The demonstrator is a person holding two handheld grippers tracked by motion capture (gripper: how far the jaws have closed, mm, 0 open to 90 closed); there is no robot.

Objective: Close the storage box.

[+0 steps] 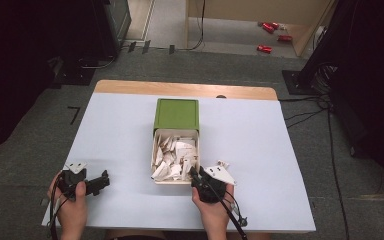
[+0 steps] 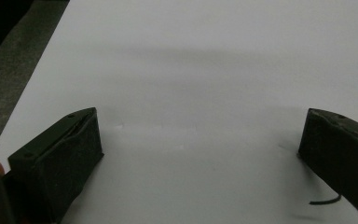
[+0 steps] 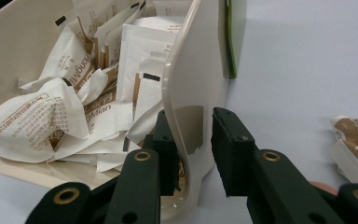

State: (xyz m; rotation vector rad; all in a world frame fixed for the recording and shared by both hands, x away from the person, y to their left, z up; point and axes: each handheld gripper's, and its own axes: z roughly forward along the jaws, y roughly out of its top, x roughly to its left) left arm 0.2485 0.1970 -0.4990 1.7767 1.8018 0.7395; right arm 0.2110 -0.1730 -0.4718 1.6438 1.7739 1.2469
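Here the right tongs straddle the cream drawer wall's corner.

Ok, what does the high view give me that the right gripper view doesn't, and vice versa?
High view: the left tool on the table, well apart from the drawer. Right gripper view: the right tool straddling the drawer's wall, one jaw inside, the outer jaw not yet touching. Both: sachets piled in the drawer, and the green case behind it.
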